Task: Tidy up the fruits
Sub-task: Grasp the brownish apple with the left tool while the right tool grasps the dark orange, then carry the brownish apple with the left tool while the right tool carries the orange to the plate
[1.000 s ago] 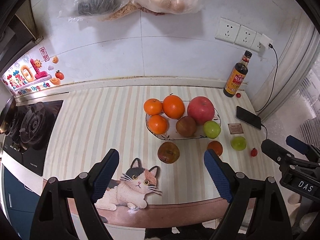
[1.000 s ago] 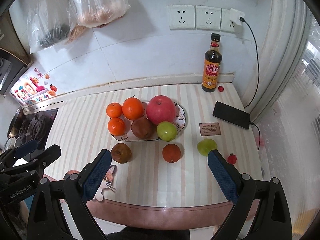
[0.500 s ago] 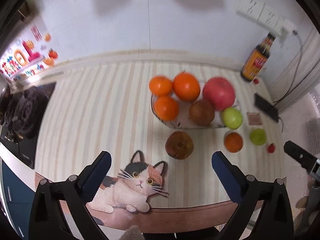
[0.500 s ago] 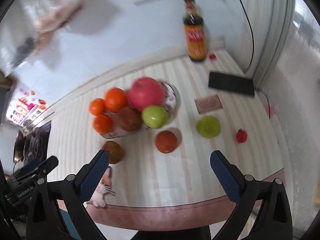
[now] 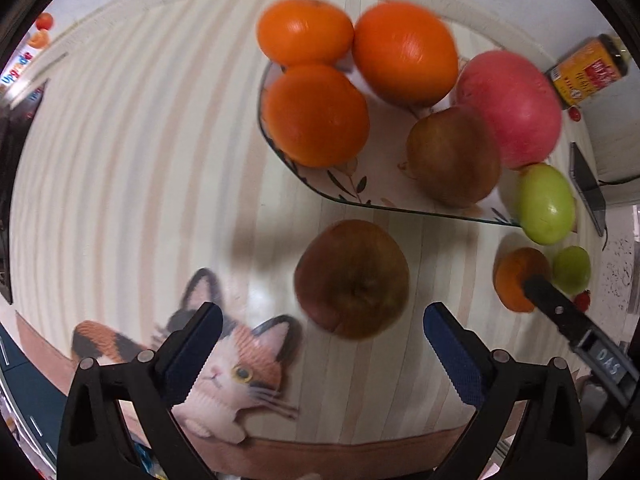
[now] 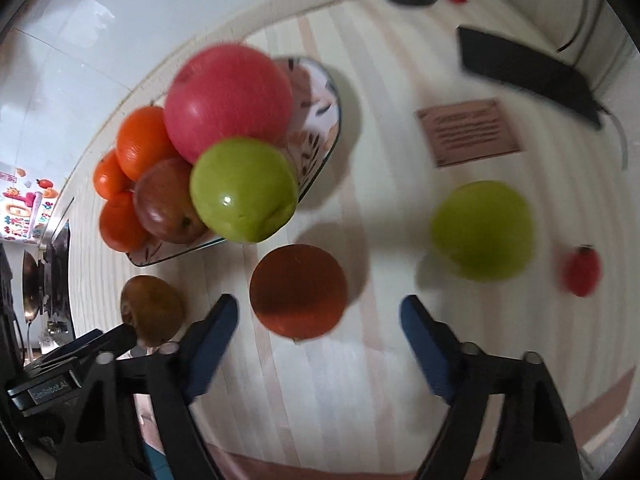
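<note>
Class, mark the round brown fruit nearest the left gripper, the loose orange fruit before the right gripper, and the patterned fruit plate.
Round brown fruit (image 5: 352,278), left wrist view, top dimple.
Loose orange fruit (image 6: 298,290), right wrist view, upper skin.
Patterned fruit plate (image 5: 344,182), left wrist view, bare leaf-printed rim.

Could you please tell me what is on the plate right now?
On the plate lie three oranges, a red apple, a brown fruit and a green fruit at its edge. The fruit cover most of the plate, so anything beneath them stays hidden.

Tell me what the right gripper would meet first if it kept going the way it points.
Probably the loose orange on the striped counter; it sits just ahead of the right gripper, whose jaws are closing with nothing between them yet.
</note>
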A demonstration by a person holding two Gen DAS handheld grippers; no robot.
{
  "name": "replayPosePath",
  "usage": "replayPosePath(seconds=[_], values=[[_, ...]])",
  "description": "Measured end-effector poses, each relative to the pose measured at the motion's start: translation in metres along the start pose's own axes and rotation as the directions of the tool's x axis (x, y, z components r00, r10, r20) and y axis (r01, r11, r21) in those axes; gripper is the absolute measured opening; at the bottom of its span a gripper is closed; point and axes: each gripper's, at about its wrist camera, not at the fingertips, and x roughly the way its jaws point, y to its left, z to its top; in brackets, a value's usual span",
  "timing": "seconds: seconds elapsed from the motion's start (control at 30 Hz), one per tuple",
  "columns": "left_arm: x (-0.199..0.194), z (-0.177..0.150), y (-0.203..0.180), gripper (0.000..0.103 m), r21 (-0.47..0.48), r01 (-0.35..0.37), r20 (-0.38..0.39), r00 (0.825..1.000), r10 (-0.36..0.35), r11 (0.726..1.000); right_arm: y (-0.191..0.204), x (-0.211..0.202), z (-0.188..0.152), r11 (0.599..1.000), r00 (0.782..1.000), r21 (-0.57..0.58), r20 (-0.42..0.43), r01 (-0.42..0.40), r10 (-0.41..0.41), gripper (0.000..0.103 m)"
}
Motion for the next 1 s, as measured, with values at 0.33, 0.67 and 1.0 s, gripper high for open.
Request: replayPosePath(seconds=[0.33, 0.67, 1.0], values=[[0.029, 0.010, -0.015, 0.068, 0.027, 0.052, -0.039, 0.998, -0.051, 0.998, 0.016, 0.016, -0.010, 0.995, 0.998, -0.085, -0.045, -0.047, 0.043, 0.059], [0.022, -0.042, -0.012, 0.064, 0.070, 0.068, -0.064, 0.996, -0.063, 0.995, 0.021, 0.011, -0.055, 0.983, 0.981, -0.127, -0.159, -0.131, 0.110, 0.059], [0.024, -0.083, -0.007, 0.064, 0.049, 0.063, -0.066, 0.996, -0.060, 0.997, 0.026, 0.027, -0.055, 0.983, 0.977, -0.135, -0.188, -0.123, 0.096, 0.060]])
